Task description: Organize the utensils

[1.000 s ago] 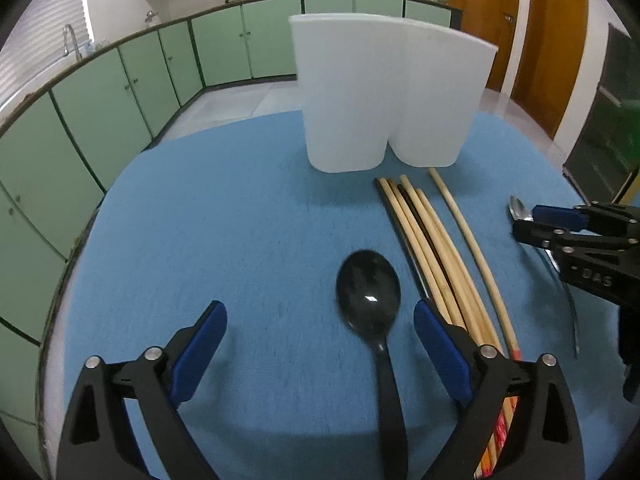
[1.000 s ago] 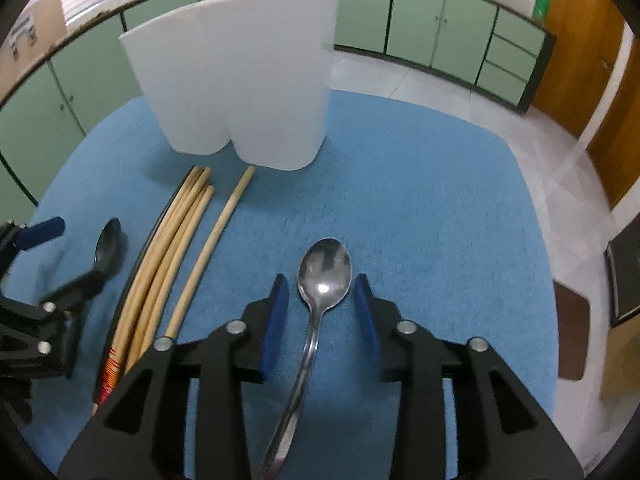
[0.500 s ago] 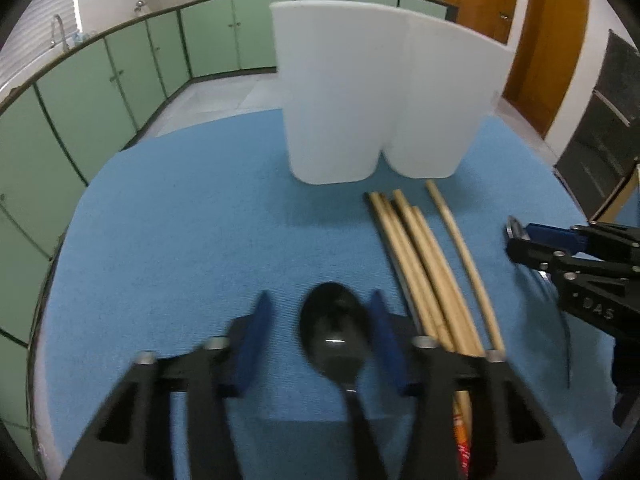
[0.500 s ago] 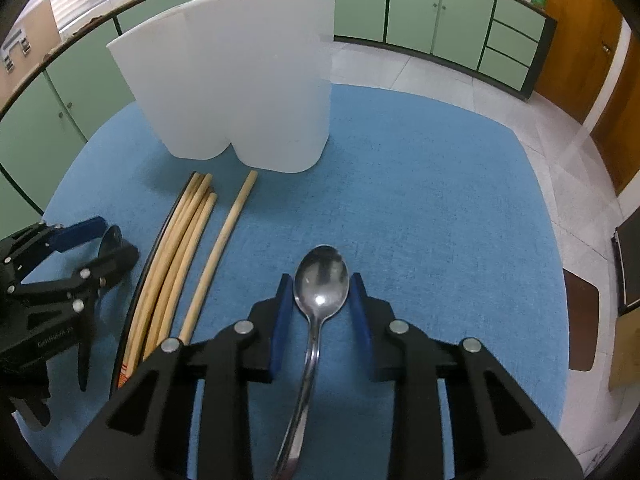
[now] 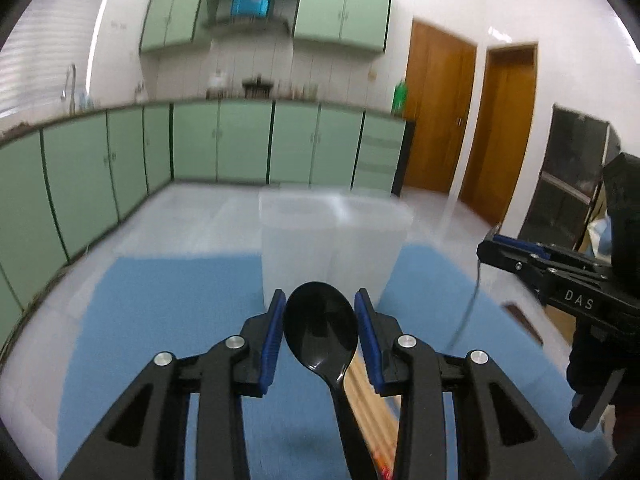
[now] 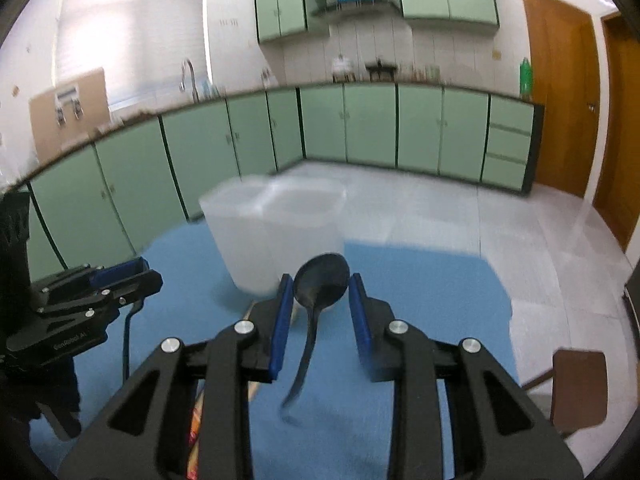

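Only leftward: chopsticks (image 5: 366, 384) under black spoon (image 5: 320, 326).

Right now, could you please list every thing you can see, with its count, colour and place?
Black plastic spoon: one, black, held between the left gripper's fingers, lifted.
Metal spoon: one, looks dark here, held in the right gripper, lifted.
White plastic two-compartment holder: one, white, standing at the far side of the tablecloth.
Wooden chopsticks: several, tan, lying on the cloth under the left gripper.
Blue tablecloth: one, blue, covering the table.
Left gripper: black with blue pads.
Right gripper: black with blue pads.
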{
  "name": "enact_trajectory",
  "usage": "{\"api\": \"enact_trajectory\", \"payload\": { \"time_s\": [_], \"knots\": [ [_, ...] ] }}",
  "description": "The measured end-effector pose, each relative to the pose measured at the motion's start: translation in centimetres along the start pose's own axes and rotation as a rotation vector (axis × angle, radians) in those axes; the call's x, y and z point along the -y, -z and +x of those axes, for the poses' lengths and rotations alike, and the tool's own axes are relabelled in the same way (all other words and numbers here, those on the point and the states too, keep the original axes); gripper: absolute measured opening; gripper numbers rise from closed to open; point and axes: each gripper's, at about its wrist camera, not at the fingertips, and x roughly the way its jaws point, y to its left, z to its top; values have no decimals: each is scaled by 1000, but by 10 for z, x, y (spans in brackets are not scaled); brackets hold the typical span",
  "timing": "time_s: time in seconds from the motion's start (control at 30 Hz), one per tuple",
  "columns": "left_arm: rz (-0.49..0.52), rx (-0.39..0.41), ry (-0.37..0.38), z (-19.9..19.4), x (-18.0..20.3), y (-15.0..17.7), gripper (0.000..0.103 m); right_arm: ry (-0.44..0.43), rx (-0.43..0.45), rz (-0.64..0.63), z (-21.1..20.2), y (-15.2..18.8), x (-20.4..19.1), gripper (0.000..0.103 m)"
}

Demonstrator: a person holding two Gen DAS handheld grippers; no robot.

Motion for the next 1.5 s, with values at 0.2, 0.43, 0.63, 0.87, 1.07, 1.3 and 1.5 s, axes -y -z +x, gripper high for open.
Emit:
{"api": "enact_trajectory", "payload": {
  "time_s": [0.2,0.43,0.63,0.87,1.07,1.3,1.5],
  "knots": [
    [42,187,-12,-13,9,-54,35,-65,104,22,-16,-53,2,27],
    [54,298,-73,28,5,-113,35,-34,153,31,12,-113,19,27],
    [59,304,-125,70,0,-123,35,18,116,4,55,-120,21,27],
    [68,232,-129,106,-6,-106,36,32,22,-29,92,-93,9,13],
    [53,219,-108,97,-10,-95,56,5,-6,3,92,-78,11,24],
    [52,218,-98,57,-8,-86,63,0,9,64,56,-53,17,45],
    [28,108,-88,10,1,-46,73,-25,-48,120,21,-2,6,70]
  ]
}}
